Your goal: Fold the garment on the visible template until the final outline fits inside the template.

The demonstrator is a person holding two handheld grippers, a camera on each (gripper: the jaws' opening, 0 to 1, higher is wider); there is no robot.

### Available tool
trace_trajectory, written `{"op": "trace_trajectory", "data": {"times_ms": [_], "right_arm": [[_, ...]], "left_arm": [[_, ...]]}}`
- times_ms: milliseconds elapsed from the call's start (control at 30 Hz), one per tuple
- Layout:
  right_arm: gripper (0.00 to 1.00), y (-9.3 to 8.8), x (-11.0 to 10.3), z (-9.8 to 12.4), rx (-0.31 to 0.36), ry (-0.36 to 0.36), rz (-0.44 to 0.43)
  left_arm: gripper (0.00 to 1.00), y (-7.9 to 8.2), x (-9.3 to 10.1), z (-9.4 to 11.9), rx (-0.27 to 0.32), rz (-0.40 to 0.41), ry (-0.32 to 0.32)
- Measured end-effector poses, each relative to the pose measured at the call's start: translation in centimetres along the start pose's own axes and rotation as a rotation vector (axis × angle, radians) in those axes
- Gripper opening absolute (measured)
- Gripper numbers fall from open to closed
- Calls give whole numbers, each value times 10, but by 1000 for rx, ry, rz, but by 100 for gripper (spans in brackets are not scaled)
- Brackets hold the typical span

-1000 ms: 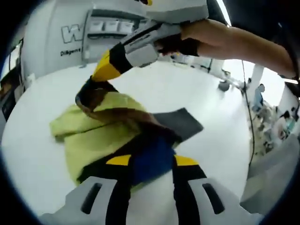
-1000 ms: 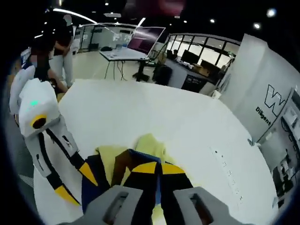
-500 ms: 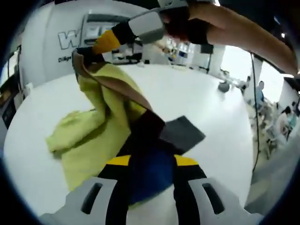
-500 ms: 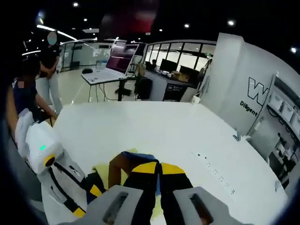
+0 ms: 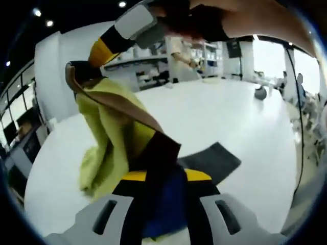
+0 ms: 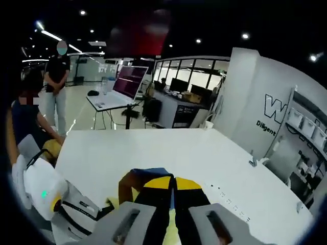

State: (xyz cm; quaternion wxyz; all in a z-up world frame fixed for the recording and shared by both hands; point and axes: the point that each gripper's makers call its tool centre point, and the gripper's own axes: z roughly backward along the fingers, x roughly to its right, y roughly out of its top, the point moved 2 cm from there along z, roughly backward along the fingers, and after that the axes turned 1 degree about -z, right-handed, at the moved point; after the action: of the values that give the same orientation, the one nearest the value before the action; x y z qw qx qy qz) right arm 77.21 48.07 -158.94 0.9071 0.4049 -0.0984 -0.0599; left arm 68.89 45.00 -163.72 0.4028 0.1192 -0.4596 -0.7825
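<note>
left tool [image 5: 162, 179] clamped on garment [image 5: 110, 135] hem | right tool [image 5: 76, 71], at 11 o'clock, pinching the other end | cloth's long axis strung between them, lifted off desk [image 5: 204, 112] | dark template [image 5: 210, 161] at 3 o'clock of left tool

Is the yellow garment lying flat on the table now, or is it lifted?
Lifted. Both hand-held grippers pinch the garment; its lower end touches the white table.
</note>
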Motion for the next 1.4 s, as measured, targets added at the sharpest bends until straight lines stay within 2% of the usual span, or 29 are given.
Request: {"op": "trace_trajectory", "data": {"times_ms": [167,267,300,333,433,500,533,600,667,733,767,800,900,933,1067,1133,1167,1233,1300,1400], "right_arm": [[0,-7,-1,-21,-75,5,100],[0,-11,0,-25,-87,8,124],[0,-16,4,-29,-121,-20,170],[0,-16,7,-30,-130,-44,179],[0,-13,10,-30,-112,-65,213],[0,-4,21,-10,-47,-110,105],[0,5,32,7,-12,-158,54],[0,9,48,30,31,-221,-32],[0,15,54,50,57,-262,-75],[0,34,58,63,120,-296,-102],[0,53,57,73,172,-308,-140],[0,60,56,76,191,-315,-145],[0,66,55,80,192,-338,-108],[0,74,52,84,209,-338,-109],[0,86,46,92,232,-340,-95],[0,94,42,95,250,-329,-93],[0,96,39,97,257,-327,-99],[0,98,39,99,263,-326,-93],[0,99,40,105,264,-337,-88],[0,94,39,114,260,-351,-96]], "left_arm": [[19,-2,2,5,-14,7,10],[11,-3,2,7,-17,3,8],[9,-3,1,7,-20,3,8],[7,-3,1,9,-20,2,10],[5,-4,-1,10,-23,1,15],[2,-5,-1,10,-23,-6,16],[0,-5,-1,9,-24,-14,21],[0,-2,-3,4,-16,-10,20],[0,5,1,-2,-6,-28,11],[0,15,4,-10,8,-62,28],[0,25,-11,-4,10,-163,174],[0,28,-10,-5,34,-159,181],[0,33,-8,-3,69,-153,207],[0,36,-6,-2,77,-168,218],[0,47,-3,0,110,-195,248],[0,61,-4,-1,149,-197,294],[0,67,-13,3,161,-197,373],[0,68,-15,3,163,-169,371],[0,69,-11,7,173,-183,350],[0,70,-11,17,179,-199,358]]}}
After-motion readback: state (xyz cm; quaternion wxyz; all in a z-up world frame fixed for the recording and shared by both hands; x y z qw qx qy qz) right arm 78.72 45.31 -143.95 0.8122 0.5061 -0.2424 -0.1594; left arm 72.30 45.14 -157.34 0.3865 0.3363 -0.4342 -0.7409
